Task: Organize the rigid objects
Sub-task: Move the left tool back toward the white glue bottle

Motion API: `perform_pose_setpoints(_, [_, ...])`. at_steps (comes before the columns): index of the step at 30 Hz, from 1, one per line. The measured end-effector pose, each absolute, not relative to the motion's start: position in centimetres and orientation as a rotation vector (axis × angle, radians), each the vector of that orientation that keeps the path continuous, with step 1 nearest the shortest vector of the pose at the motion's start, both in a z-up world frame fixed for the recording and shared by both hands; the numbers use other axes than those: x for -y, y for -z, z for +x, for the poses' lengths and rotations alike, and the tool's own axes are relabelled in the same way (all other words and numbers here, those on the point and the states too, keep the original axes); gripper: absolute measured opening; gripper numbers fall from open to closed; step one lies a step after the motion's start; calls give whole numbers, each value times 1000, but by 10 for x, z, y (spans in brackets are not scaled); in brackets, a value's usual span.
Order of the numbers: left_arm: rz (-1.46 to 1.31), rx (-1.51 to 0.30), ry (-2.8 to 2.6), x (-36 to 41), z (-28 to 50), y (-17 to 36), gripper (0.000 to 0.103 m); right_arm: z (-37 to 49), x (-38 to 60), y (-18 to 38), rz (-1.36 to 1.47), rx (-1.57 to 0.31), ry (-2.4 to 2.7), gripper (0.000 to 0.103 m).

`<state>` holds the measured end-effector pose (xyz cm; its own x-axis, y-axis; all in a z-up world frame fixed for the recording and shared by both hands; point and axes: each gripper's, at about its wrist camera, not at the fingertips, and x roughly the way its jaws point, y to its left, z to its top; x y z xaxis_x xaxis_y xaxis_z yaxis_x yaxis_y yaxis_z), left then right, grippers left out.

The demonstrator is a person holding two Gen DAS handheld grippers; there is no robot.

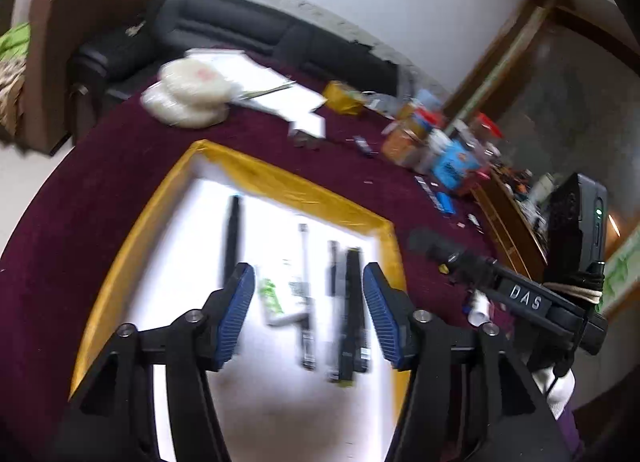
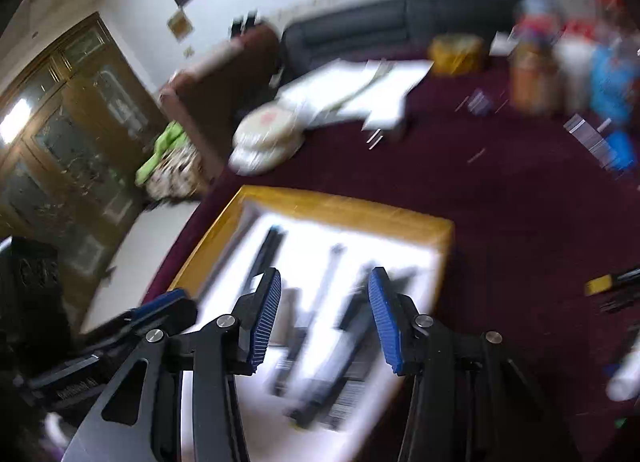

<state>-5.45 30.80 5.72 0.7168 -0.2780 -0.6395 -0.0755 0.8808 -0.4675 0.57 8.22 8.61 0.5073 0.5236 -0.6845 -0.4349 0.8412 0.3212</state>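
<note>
A white sheet edged with yellow tape (image 1: 288, 190) lies on the maroon tablecloth (image 1: 120, 166). Side by side on it are a black pen (image 1: 233, 238), a white and green tube (image 1: 276, 298), a thin grey pen (image 1: 306, 302) and two black sticks (image 1: 352, 314). My left gripper (image 1: 308, 282) hovers over them, open, its blue pads touching nothing. In the right wrist view my right gripper (image 2: 324, 294) also stands open above the same sheet (image 2: 344, 206); the items below it are blurred. The left gripper's blue pad (image 2: 160, 302) shows at that view's left edge.
Stacked round white packs (image 1: 188, 94) and loose papers (image 1: 272, 90) lie beyond the sheet. Jars, a blue box (image 1: 452, 166) and a yellow box (image 1: 344, 96) crowd the table's far right. Small items are scattered on the cloth. A black sofa (image 1: 248, 26) stands behind.
</note>
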Motion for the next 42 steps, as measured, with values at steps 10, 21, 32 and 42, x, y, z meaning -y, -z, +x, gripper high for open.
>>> perform_pose_setpoints(10, [-346, -771, 311, -204, -62, -82, 67, -7, 156, -99, 373, -611, -137, 85])
perform_pose_setpoints(21, [-170, -883, 399, -77, -44, -62, 67, -9, 282, -46, 450, -571, 153, 85])
perform_pose_setpoints(32, [4, -912, 418, 17, -8, -41, 66, -8, 274, -39, 457, -592, 51, 85])
perform_pose_setpoints(42, [307, -811, 508, 81, 16, -20, 35, -6, 269, -34, 428, -611, 61, 85])
